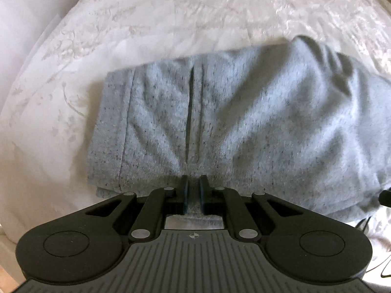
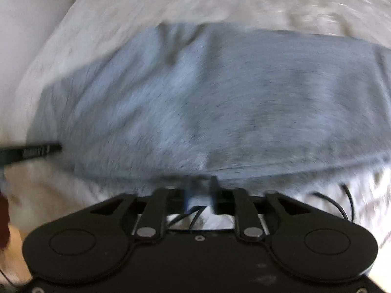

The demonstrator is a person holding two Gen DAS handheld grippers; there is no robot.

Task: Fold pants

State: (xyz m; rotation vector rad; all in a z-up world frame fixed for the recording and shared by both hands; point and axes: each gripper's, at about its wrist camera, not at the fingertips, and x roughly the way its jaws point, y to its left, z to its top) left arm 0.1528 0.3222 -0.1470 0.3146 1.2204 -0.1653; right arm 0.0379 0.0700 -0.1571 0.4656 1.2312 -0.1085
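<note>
Grey speckled pants (image 1: 220,112) lie folded on a white patterned bedspread (image 1: 171,19). My left gripper (image 1: 194,183) is shut on the near edge of the pants, with cloth pinched between its narrow jaws and creases fanning out from the grip. In the right wrist view the pants (image 2: 207,102) fill the middle, blurred by motion. My right gripper (image 2: 200,185) sits at their near edge with its jaws a little apart; whether cloth is between them is not clear. The left gripper's dark tip (image 2: 31,151) shows at the left edge of that view.
The bedspread (image 2: 171,0) spreads around the pants on all sides. Thin black cables (image 2: 342,200) lie on it near the right gripper. The bed's left edge and a pale floor or wall (image 1: 22,24) show at the far left.
</note>
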